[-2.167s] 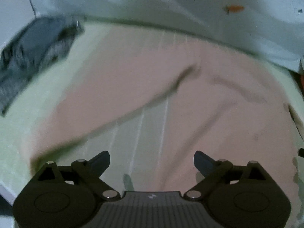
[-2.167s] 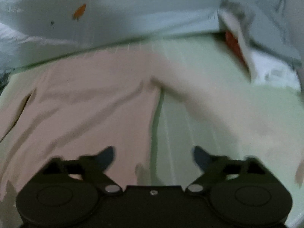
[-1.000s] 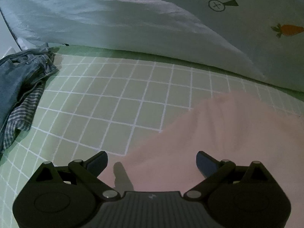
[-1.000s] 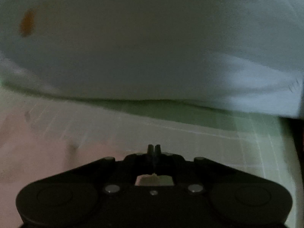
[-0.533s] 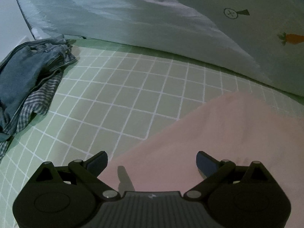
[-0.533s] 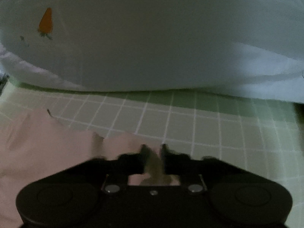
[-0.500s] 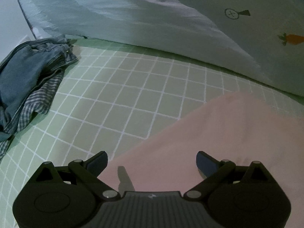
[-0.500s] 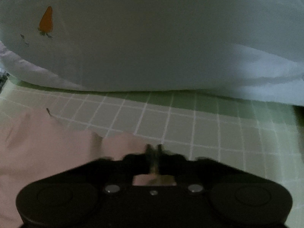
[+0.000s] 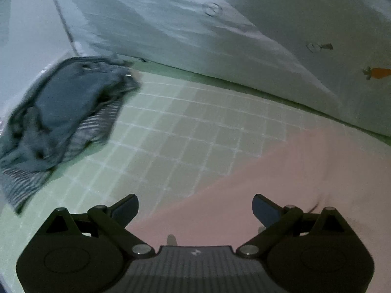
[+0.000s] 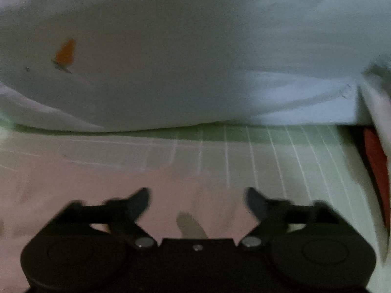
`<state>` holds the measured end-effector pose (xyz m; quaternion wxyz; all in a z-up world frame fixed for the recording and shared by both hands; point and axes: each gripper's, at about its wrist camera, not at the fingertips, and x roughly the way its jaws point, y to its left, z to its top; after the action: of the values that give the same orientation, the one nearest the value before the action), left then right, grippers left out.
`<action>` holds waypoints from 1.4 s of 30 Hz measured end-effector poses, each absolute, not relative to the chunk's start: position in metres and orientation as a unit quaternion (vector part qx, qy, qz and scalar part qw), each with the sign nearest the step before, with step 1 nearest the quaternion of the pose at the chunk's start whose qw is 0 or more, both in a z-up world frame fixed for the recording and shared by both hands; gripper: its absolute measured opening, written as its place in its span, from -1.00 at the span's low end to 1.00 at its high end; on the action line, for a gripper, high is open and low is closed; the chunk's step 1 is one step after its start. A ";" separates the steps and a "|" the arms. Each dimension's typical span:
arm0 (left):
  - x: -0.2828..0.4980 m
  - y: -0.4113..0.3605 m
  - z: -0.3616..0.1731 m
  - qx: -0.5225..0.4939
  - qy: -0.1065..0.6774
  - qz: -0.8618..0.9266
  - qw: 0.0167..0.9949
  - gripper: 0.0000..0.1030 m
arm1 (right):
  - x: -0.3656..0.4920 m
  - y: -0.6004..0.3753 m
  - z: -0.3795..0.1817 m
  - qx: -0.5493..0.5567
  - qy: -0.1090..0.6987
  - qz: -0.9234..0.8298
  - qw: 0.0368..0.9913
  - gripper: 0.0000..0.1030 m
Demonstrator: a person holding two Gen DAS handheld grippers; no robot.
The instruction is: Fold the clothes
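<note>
A pale pink garment (image 9: 281, 183) lies flat on the green checked bed sheet (image 9: 195, 127). In the left wrist view it fills the lower right. My left gripper (image 9: 195, 204) is open and empty, just above the garment's left edge. In the right wrist view the pink garment (image 10: 97, 188) covers the lower left. My right gripper (image 10: 196, 199) is open and empty over the garment's far right edge. Both views are blurred.
A heap of blue jeans and a checked shirt (image 9: 63, 112) lies at the far left of the bed. A white duvet with a carrot print (image 10: 171, 61) runs along the back. Something red (image 10: 376, 161) shows at the right edge.
My right gripper was shut on the pink garment's edge and has opened, letting it go. My left gripper stayed open and its view has swung right, the jeans heap now nearer the middle.
</note>
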<state>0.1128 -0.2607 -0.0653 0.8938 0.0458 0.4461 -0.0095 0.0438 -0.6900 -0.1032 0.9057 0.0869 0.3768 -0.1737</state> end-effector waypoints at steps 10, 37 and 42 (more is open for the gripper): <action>0.050 -0.166 -0.076 0.037 0.477 0.023 0.878 0.92 | -0.088 -0.579 -0.114 0.150 0.411 -0.188 0.879 0.98; 0.062 -0.099 -0.119 0.093 0.512 -0.157 0.839 0.19 | -0.153 -0.453 -0.125 0.219 0.387 -0.358 0.821 0.98; 0.072 -0.110 -0.114 0.119 0.522 -0.202 0.820 -0.74 | -0.161 -0.451 -0.123 0.203 0.359 -0.387 0.824 0.98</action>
<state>0.0724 -0.1103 -0.1140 0.8200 0.1191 0.5221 -0.2021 -0.1614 -0.4511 -0.1234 0.8244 0.2034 0.3592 -0.3874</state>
